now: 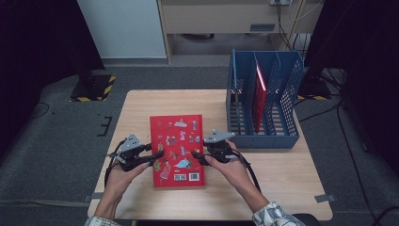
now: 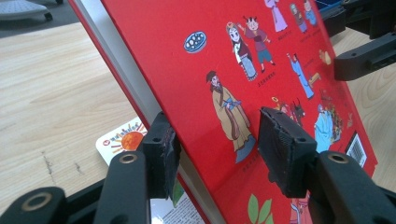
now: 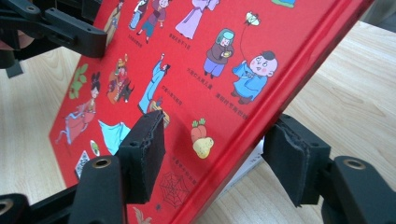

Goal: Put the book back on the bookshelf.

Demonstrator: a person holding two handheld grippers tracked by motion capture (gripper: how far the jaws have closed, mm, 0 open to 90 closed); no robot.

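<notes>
A red picture book [image 1: 178, 141] with cartoon figures on its cover sits at the middle of the wooden table [image 1: 141, 108]. My left gripper [image 1: 157, 154] grips its left edge. In the left gripper view one pad presses the cover and the other presses the page edge of the red book [image 2: 210, 46], which is tilted, with the left gripper [image 2: 215, 140] closed on it. My right gripper [image 1: 195, 154] holds the opposite edge. In the right gripper view the right gripper [image 3: 219, 149] has one pad on the cover of the red book [image 3: 187, 70] and one under its spine side.
A blue slotted file rack [image 1: 263, 139] stands at the table's right, with a red book [image 1: 259, 94] upright in one slot. A white printed sheet or cover [image 2: 121, 140] lies under the held book. Bare wood stretches to the left and along the front.
</notes>
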